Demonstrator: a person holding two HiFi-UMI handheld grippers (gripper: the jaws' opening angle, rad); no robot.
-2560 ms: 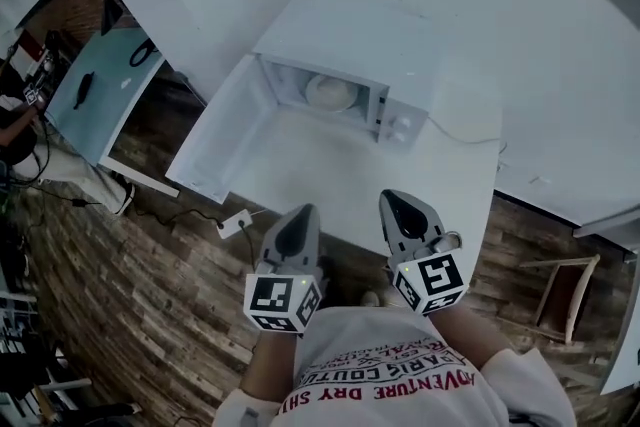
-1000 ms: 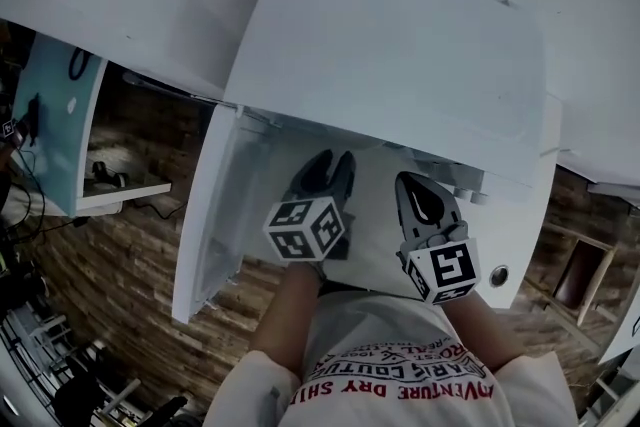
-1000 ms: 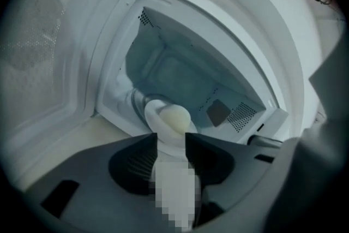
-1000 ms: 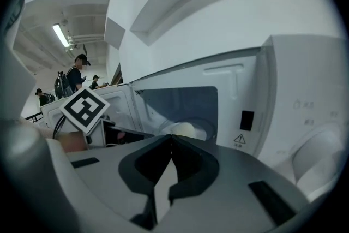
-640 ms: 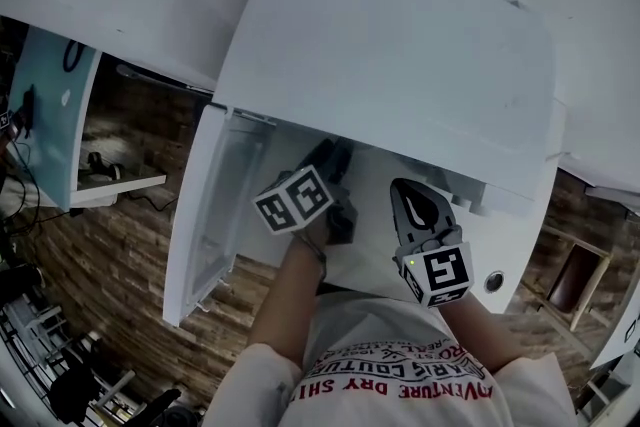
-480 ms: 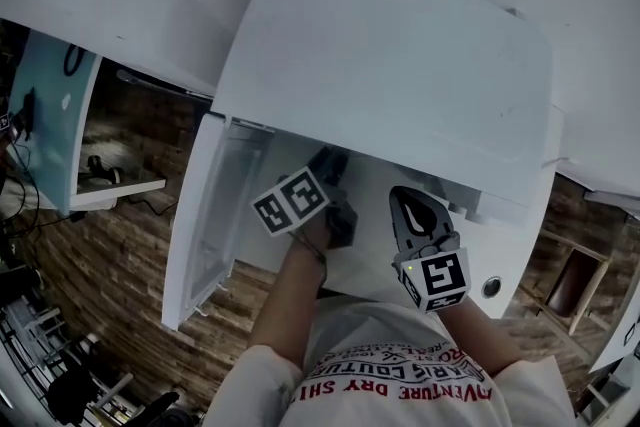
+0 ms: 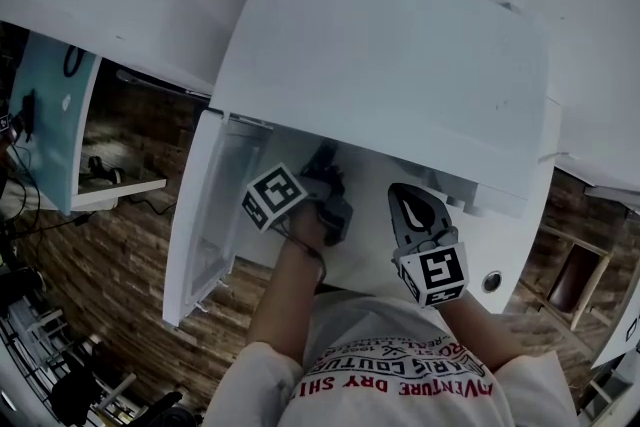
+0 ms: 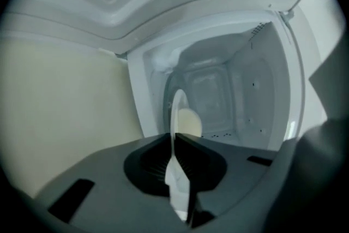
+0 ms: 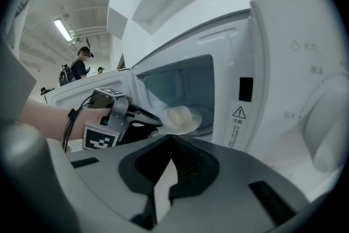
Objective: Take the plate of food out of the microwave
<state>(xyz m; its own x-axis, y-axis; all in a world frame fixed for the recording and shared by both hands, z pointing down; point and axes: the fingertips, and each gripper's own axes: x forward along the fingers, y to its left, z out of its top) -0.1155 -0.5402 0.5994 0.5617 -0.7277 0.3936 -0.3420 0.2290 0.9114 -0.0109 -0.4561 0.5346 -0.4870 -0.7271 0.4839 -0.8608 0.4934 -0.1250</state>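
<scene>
The left gripper [image 8: 173,144] has just been closing its jaws, and they now pinch the near rim of the plate of food [image 8: 178,109]. The plate reaches ahead of the fingers into the microwave [image 8: 240,79] cavity. The right gripper [image 9: 172,139] hangs outside the opening, the plate ahead of its fingertips, jaws together on nothing.

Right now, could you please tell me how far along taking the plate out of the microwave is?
Done: the microwave door stands open. In hand: the left claw has just been closing and pinches the plate by its rim inside the cavity, food on it. Left: draw the plate out; the right claw hangs shut and empty in front.
</scene>
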